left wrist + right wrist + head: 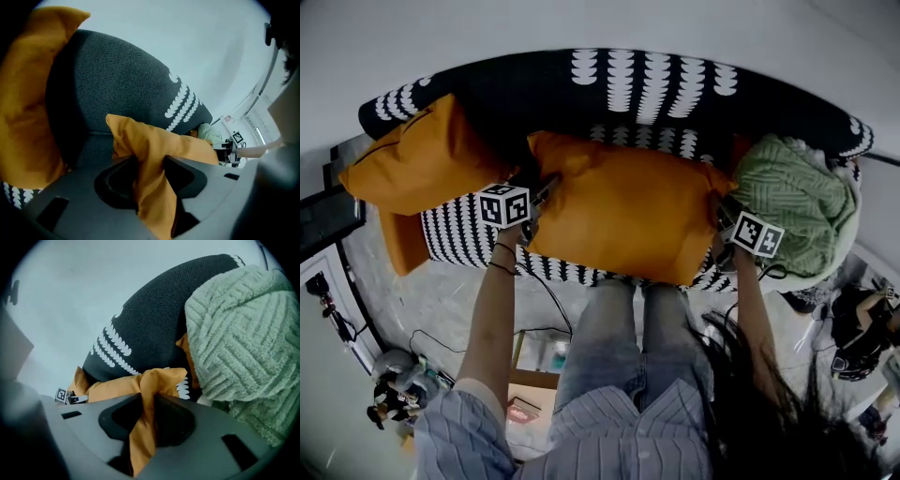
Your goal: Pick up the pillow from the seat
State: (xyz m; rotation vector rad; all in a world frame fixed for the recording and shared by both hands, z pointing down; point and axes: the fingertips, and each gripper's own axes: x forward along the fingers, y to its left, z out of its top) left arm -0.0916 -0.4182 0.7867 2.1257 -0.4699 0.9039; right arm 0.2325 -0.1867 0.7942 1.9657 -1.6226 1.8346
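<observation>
Here, seen from above, a black seat [647, 84] with white patterning filled the top of the view. At far left rested a spare orange cushion [417, 159]. Next, the left tongs [150, 171] were clamped on a bunched corner of the orange pillow [628, 220] — cloth pinched tight between both jaws. The pillow spanned the middle, stretched between the two hands over the seat's front edge. The right tongs [146, 413] pinched its opposite corner just as firmly. At far right sat a green knitted blanket [792, 206], just beside that corner. Both grips looked made and the pillow seemed partly raised — what was left, by my reading, was lifting it fully clear of the seat.
</observation>
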